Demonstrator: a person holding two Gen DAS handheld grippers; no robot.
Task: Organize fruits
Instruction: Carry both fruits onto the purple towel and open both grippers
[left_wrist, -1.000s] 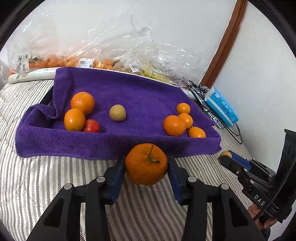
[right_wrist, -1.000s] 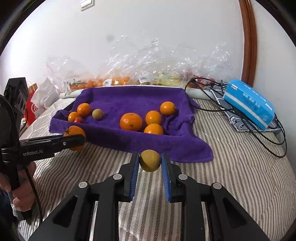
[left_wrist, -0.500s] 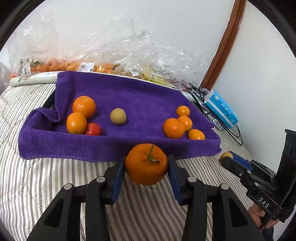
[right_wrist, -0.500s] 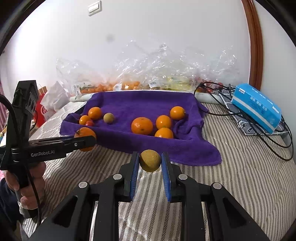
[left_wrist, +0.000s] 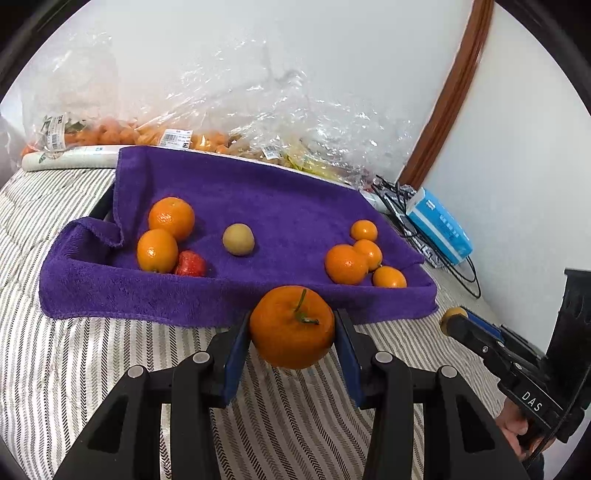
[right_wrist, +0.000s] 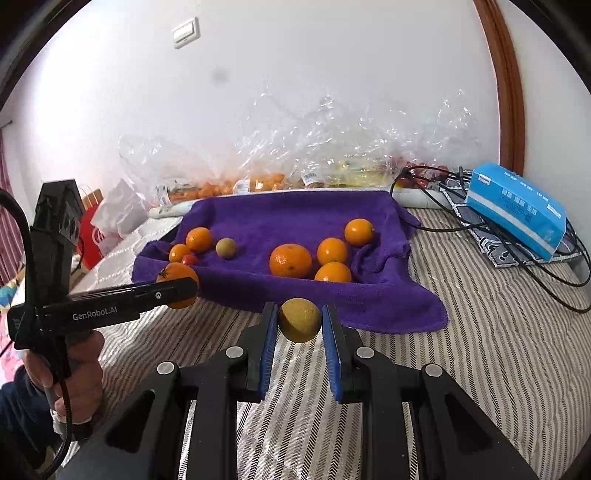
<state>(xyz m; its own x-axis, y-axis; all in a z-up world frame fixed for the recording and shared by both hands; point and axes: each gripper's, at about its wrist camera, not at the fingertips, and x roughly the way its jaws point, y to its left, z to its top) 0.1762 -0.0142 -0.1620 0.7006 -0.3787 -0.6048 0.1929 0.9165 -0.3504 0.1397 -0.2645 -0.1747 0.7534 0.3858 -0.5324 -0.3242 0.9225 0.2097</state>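
My left gripper (left_wrist: 292, 328) is shut on a large orange with a green stem (left_wrist: 291, 325), held above the striped bed just in front of the purple towel (left_wrist: 280, 199). My right gripper (right_wrist: 298, 321) is shut on a small yellow-green fruit (right_wrist: 299, 319), also in front of the towel (right_wrist: 295, 214). On the towel lie two oranges (left_wrist: 171, 218) and a red fruit (left_wrist: 190, 264) at the left, a yellow-green fruit (left_wrist: 238, 239) in the middle, and several oranges (left_wrist: 345, 264) at the right. The right gripper shows in the left wrist view (left_wrist: 452, 320), the left one in the right wrist view (right_wrist: 177, 284).
Clear plastic bags of fruit (left_wrist: 221, 122) lie against the wall behind the towel. A blue tissue pack (right_wrist: 515, 208) and black cables (right_wrist: 480, 221) lie at the right. A red bag (right_wrist: 90, 236) stands at the far left. The striped bedcover (left_wrist: 55, 369) lies under both grippers.
Both grippers have risen and tilted a little while holding their fruits; the towel sits lower in both views. Nothing was let go.
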